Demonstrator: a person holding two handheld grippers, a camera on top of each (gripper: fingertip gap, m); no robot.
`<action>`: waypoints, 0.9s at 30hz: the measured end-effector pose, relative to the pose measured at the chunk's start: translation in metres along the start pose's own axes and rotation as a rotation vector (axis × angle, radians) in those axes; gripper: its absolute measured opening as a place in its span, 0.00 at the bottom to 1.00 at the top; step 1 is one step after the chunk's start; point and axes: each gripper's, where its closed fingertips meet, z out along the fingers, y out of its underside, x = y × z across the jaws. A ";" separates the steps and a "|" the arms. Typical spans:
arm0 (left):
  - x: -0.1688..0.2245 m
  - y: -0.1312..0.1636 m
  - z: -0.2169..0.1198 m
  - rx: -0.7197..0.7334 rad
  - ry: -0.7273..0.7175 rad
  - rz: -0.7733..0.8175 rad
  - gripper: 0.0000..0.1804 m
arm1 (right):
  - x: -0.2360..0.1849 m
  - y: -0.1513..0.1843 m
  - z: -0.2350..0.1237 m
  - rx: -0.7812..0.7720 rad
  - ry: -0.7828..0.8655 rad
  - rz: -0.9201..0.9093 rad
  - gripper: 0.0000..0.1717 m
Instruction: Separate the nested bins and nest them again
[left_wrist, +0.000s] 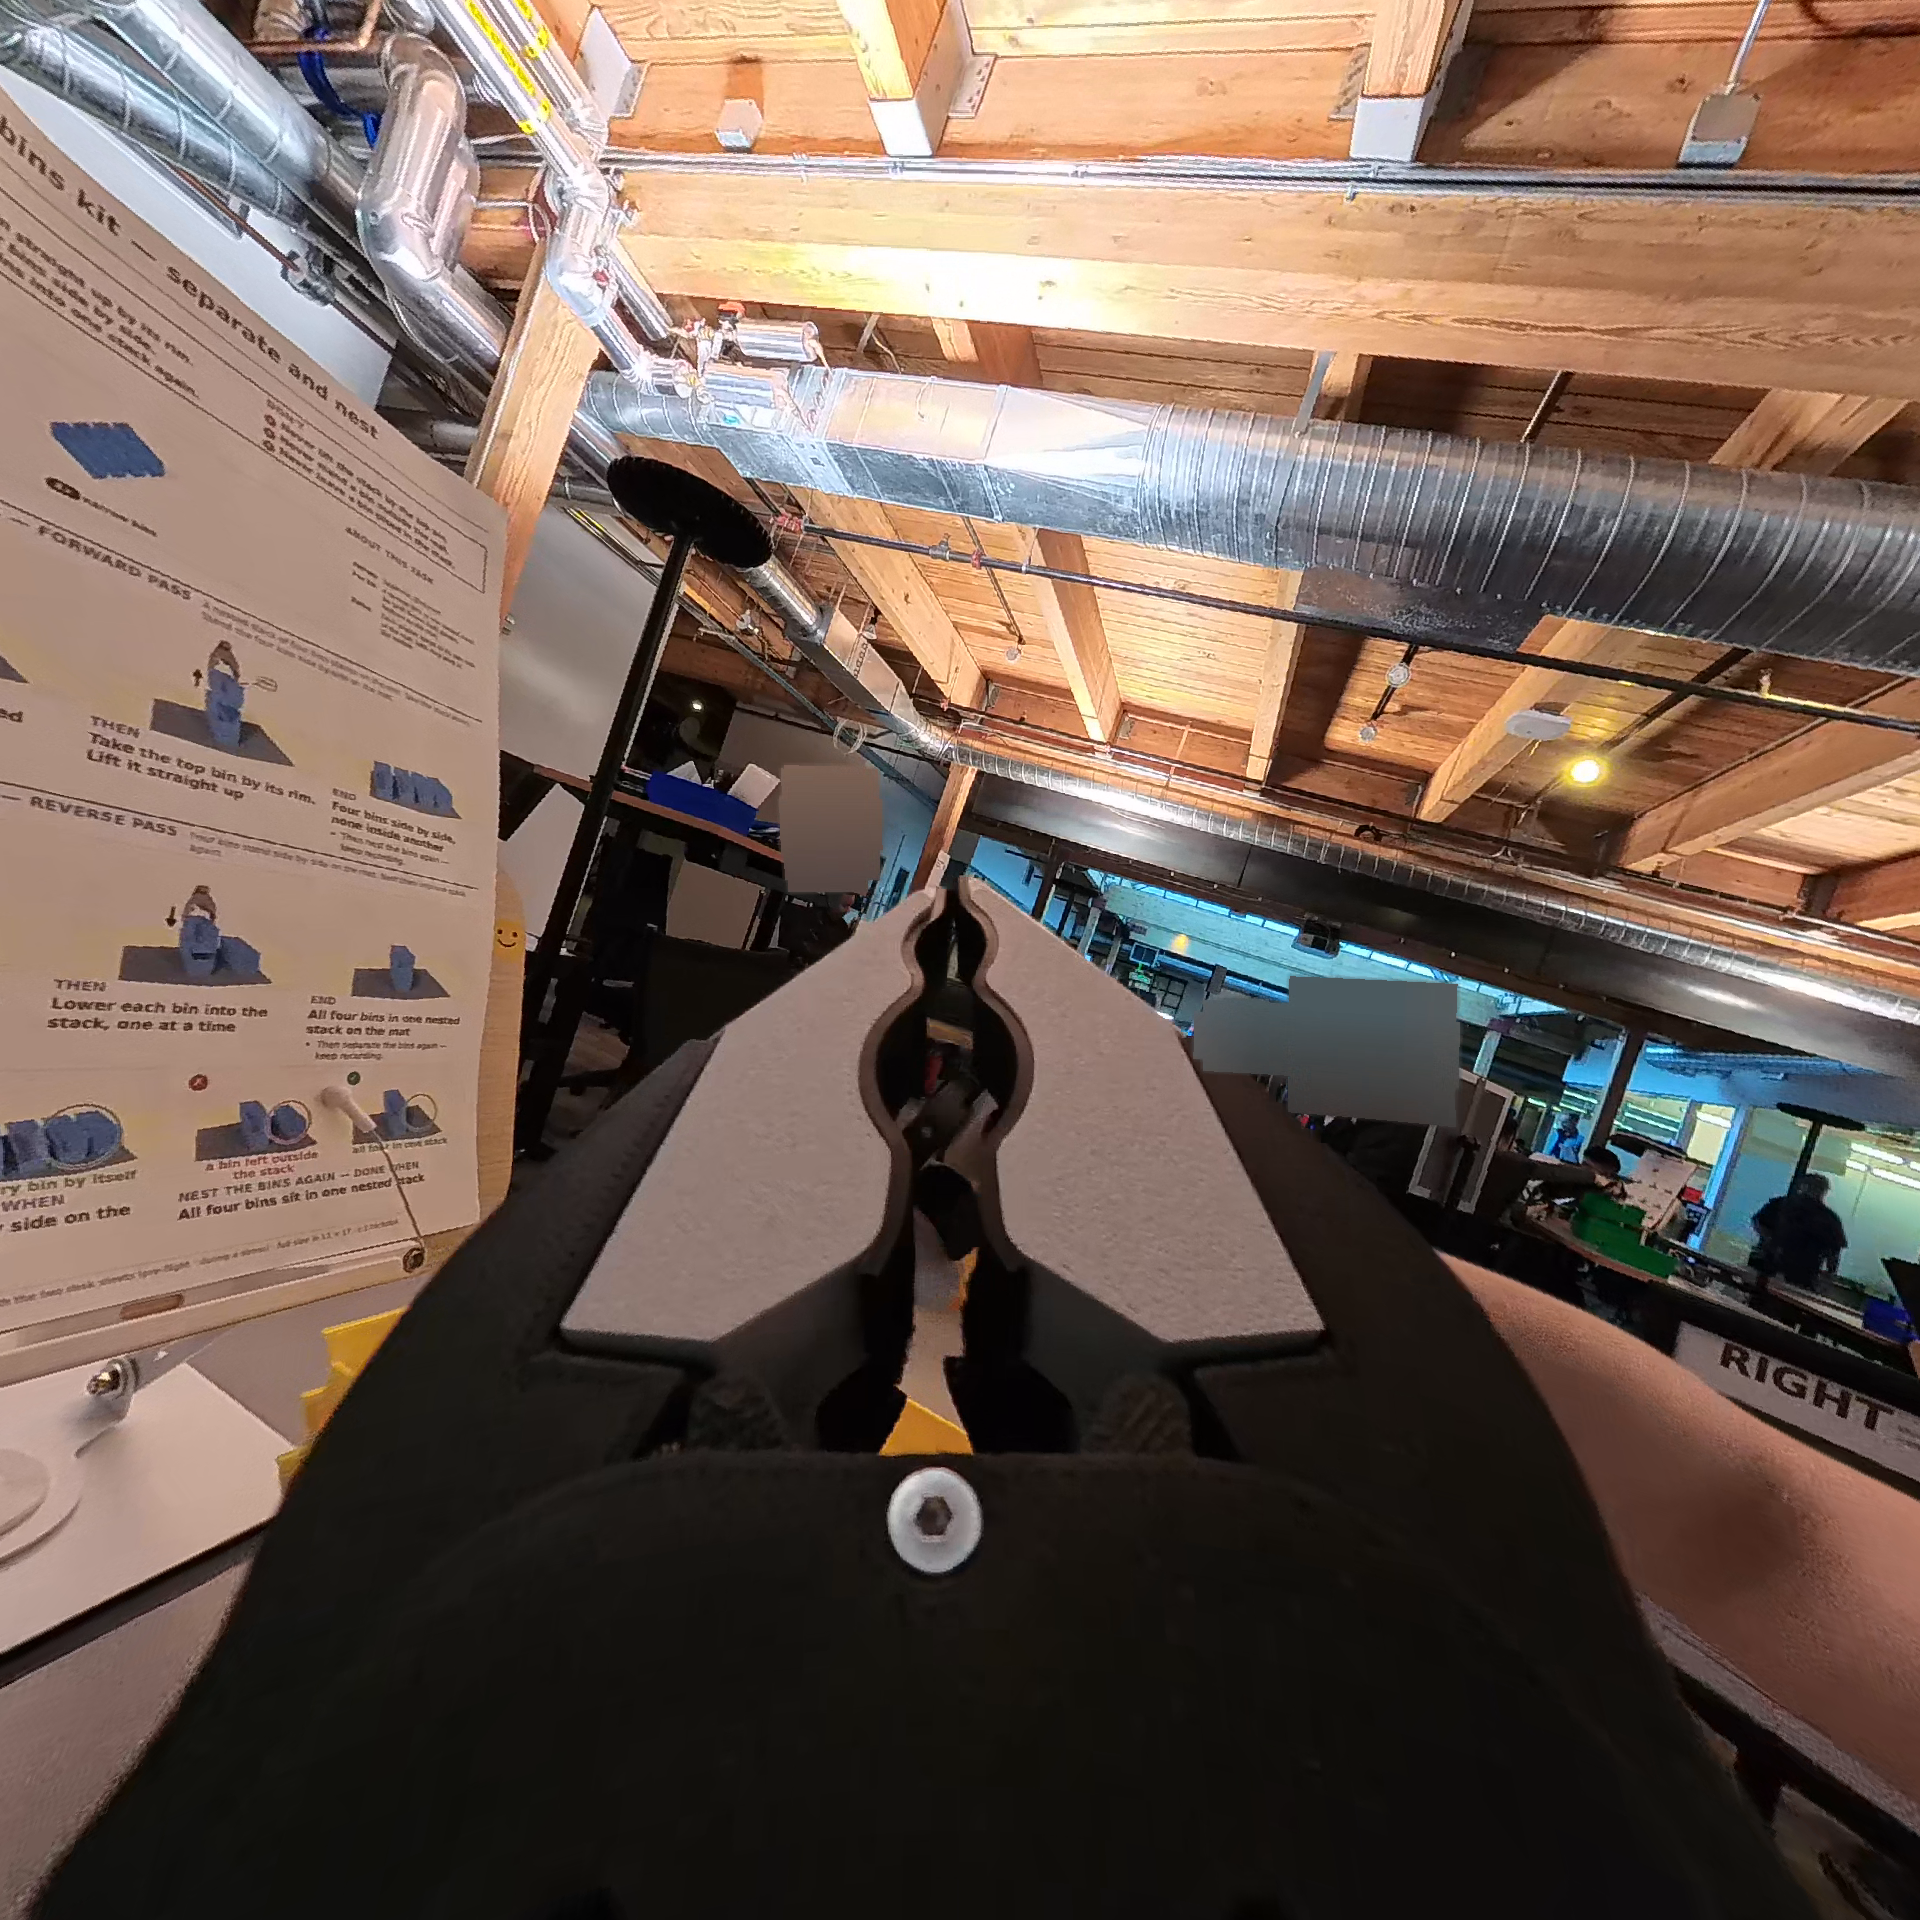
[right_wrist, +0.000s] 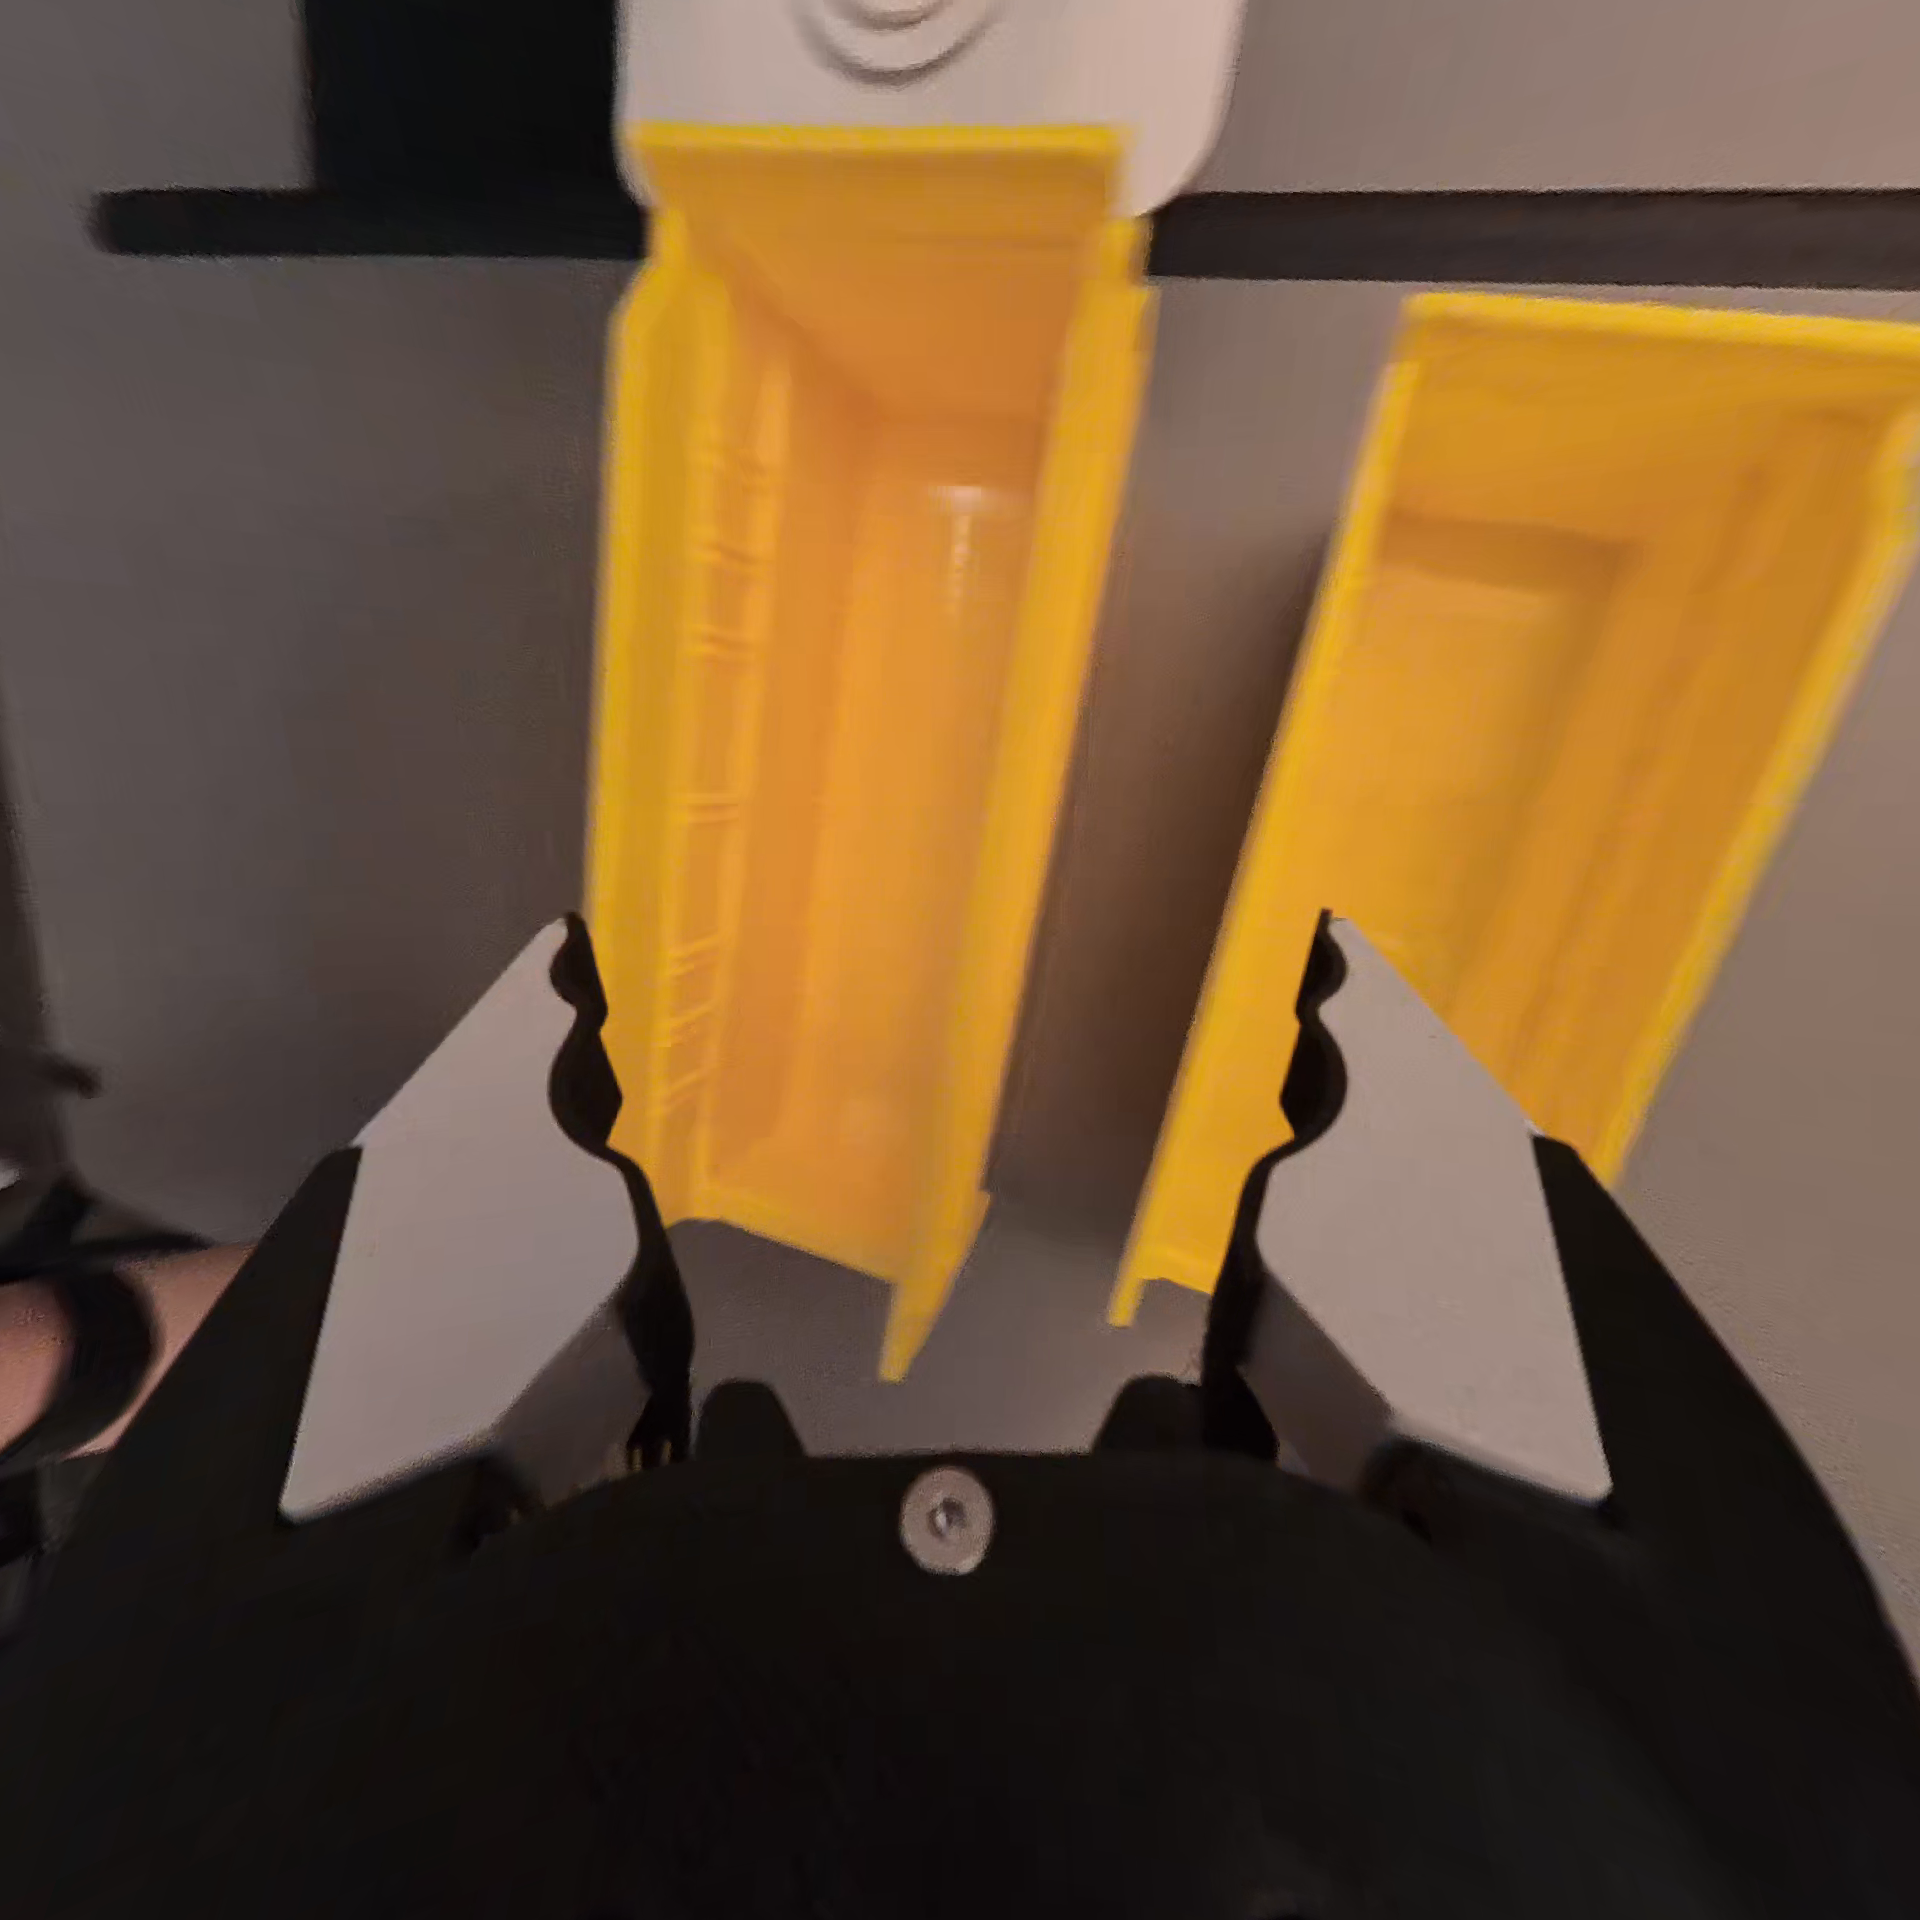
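Left gripper (left_wrist: 951, 904): fingers lying together with nothing between them, pointing up toward the ceiling beams and ducts, away from the work.
Right gripper (right_wrist: 945, 935): fingers standing wide apart, gripping nothing, looking down over the grey surface (right_wrist: 260, 623).
Left-hand yellow bin (right_wrist: 862, 675): resting on the surface with its open top facing the camera; stepped ridges showing along 1 inner wall suggest it is carrying at least 1 more bin nested inside, though blur is preventing a count.
Right-hand yellow bin (right_wrist: 1538, 727): sitting just beside the first, apart from it, appearing single and empty.
Instruction sheet (left_wrist: 239, 727): standing on a holder at the left of the surface.
Progress: the bins are lying partly separated, 1 out and a stack apparently remaining; whether this is the separating pass or the re-nesting pass is not showing.
Remaining: either lifting further bins out, or lowering the loose bin back in.
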 end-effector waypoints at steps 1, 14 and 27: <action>0.001 0.000 0.000 -0.001 0.005 -0.005 0.00 | -0.015 0.004 0.005 -0.021 -0.023 -0.004 0.78; -0.001 -0.005 -0.005 0.015 0.001 -0.009 0.00 | -0.034 0.037 0.062 -0.293 0.297 -0.130 0.81; 0.002 -0.008 -0.006 0.024 0.015 -0.015 0.00 | -0.030 0.045 0.065 -0.390 0.357 -0.104 0.69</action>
